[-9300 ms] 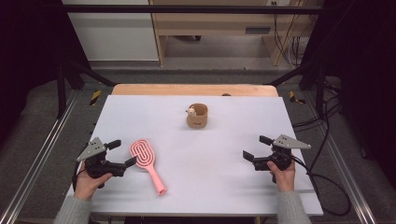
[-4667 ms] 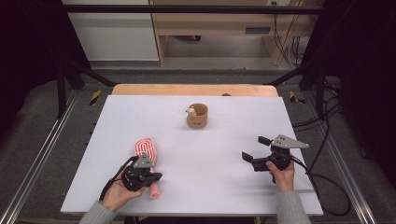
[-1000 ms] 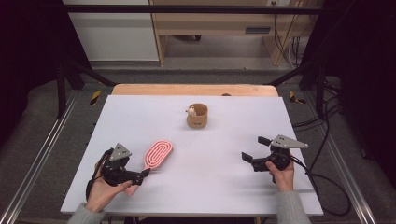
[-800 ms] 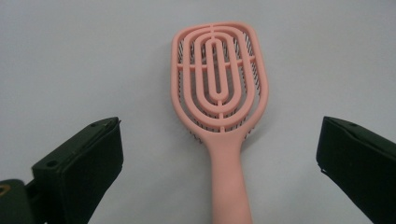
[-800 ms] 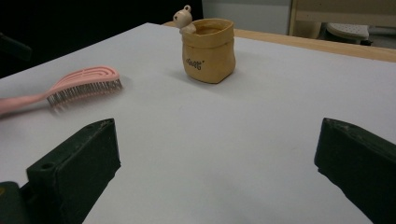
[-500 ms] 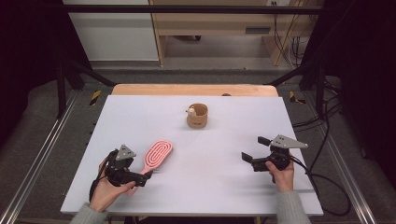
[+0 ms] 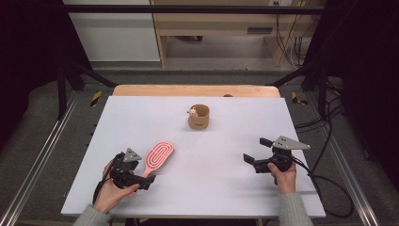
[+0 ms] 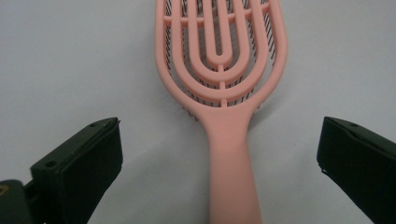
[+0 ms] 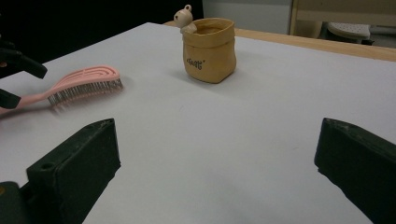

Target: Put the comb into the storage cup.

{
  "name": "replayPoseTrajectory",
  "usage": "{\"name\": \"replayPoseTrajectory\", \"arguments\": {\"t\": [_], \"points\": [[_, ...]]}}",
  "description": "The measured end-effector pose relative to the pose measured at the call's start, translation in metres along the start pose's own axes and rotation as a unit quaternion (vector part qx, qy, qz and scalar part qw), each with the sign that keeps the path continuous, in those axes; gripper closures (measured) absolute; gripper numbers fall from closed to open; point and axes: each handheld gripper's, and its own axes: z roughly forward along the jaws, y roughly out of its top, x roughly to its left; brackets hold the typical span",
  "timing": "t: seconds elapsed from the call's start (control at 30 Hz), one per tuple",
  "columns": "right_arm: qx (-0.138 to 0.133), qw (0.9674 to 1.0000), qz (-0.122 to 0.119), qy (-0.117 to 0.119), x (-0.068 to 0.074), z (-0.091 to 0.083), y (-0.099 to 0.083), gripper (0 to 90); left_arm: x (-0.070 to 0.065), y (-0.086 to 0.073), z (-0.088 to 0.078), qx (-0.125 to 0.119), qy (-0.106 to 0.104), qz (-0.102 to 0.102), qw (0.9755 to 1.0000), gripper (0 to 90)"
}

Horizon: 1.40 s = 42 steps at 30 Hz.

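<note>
A pink hairbrush (image 7: 159, 156) lies bristles-down on the white table (image 7: 226, 188), near the left front, with its head pointing away and to the right. My left gripper (image 7: 142, 181) is at the handle end. In the left gripper view the brush handle (image 8: 229, 158) runs between the two black jaws, which stand wide apart and clear of it, so the left gripper (image 8: 222, 135) is open. My right gripper (image 7: 255, 150) hovers open at the right front with nothing in it. Its own view (image 9: 217, 140) faces the hairbrush (image 9: 79, 86) and the cup.
A small tan cup (image 7: 199, 117) with a little bear figure on its rim stands past the middle of the table; it also appears as the tan cup (image 9: 208, 49) in the right gripper view. A wooden strip (image 7: 188, 90) borders the far edge. Cables trail off to the right.
The brush first lay with its handle toward the front right; it now lies turned, handle toward the front left. My left gripper has shifted to the handle end. The right gripper has barely moved.
</note>
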Motion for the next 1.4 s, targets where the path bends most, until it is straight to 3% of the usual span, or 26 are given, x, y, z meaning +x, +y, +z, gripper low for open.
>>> {"name": "replayPoseTrajectory", "arguments": {"t": [0.43, 1.2, 1.4], "points": [[0.000, 1.0000, 0.000, 0.000, 0.0000, -0.0001, 0.0000, 0.4, 0.0000, -0.0016, 0.0031, 0.018, 0.012, -0.001, 0.9998, 8.8], [0.001, 1.0000, 0.001, 0.001, 0.0000, 0.0001, 0.0000, 0.3, -0.0042, -0.0013, 0.0045, 0.019, 0.010, 0.011, 0.9997, 46.5], [0.001, 1.0000, 0.001, 0.001, -0.0001, 0.0001, 0.0000, 0.3, -0.0065, -0.0006, 0.0059, 0.021, 0.015, 0.017, 0.9995, 50.8]]}}
